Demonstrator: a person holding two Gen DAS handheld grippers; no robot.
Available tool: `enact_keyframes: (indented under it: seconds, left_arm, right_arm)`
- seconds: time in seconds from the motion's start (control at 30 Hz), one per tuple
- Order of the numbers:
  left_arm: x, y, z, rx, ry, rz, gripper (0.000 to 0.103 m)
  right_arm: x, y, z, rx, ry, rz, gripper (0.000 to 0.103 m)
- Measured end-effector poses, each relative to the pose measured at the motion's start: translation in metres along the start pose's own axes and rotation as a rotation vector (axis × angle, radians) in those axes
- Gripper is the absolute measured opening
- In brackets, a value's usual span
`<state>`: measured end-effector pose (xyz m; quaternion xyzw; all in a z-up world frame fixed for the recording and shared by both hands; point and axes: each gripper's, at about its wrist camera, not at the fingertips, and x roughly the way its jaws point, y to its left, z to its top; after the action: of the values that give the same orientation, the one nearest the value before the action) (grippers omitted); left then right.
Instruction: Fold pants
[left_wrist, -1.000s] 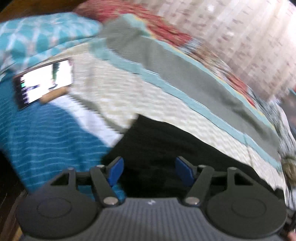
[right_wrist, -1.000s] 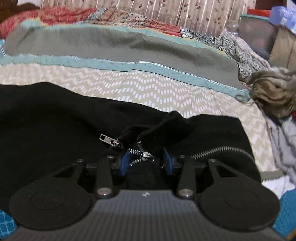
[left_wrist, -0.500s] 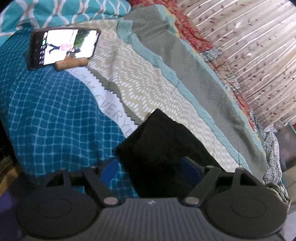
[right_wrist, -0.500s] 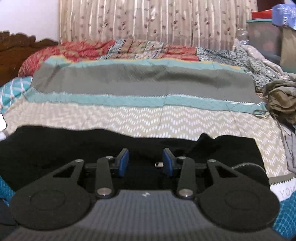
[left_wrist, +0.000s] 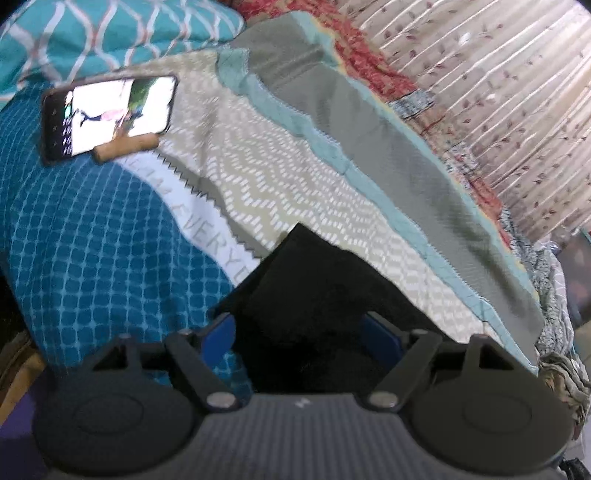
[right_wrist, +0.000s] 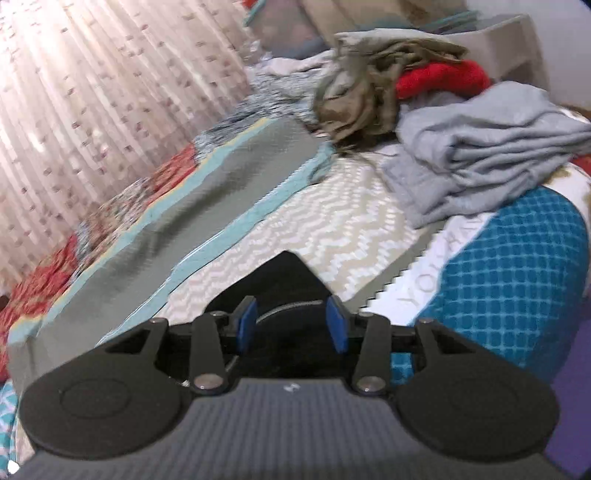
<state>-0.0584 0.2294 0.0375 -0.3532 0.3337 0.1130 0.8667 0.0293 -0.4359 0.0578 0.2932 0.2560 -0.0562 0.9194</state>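
the black fabric pants (left_wrist: 314, 295) lie on the bed (left_wrist: 332, 192), on its beige chevron-patterned cover, with one squared end pointing away from each camera. in the right wrist view a silver zipper line curves across the cloth between the blue pads.

left tool (left_wrist: 303, 332): jaws stand wide apart, one blue pad on each side of the pants end; the cloth passes between them, but whether the pads touch it cannot be told. nothing is clamped. right tool (right_wrist: 291, 325): jaws stand apart, straddling the other corner of the pants (right_wrist: 284, 280), with no grip on the cloth.

judgement on the step in hand: both tools appear placed to take the pants at opposite ends for a fold. to do it well, each tool should close on the edge through all layers, near the corners, then lift both ends evenly so the cloth does not sag or twist, and lay edge to edge. the zipper is a hard spot; gripping just beside it is safer than on it.

count: one pair of pants; two tools; one lit black-framed phone (left_wrist: 107, 118) propped on a small wooden stand; one teal patterned pillow (left_wrist: 110, 33); one pile of loose clothes, grey, olive and red (right_wrist: 443, 122), well apart from the pants.
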Motion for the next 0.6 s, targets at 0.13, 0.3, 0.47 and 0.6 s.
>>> enact_keyframes:
  seconds: [0.13, 0.3, 0.47, 0.6]
  left_arm:
    - [0.001, 0.009, -0.002, -0.015, 0.013, 0.015, 0.086]
    - [0.01, 0.028, -0.004, -0.103, 0.069, -0.035, 0.092]
    - [0.019, 0.032, -0.009, -0.137, 0.083, -0.079, 0.095]
    - [0.019, 0.031, -0.01, -0.143, 0.078, -0.113, 0.096]
  right_arm:
    - [0.01, 0.031, -0.007, -0.093, 0.037, 0.097, 0.046]
    - [0.03, 0.084, -0.025, -0.153, 0.164, 0.289, 0.046]
    - [0.054, 0.186, -0.075, -0.365, 0.359, 0.499, 0.045]
    - [0.067, 0.262, -0.117, -0.514, 0.495, 0.638, 0.035]
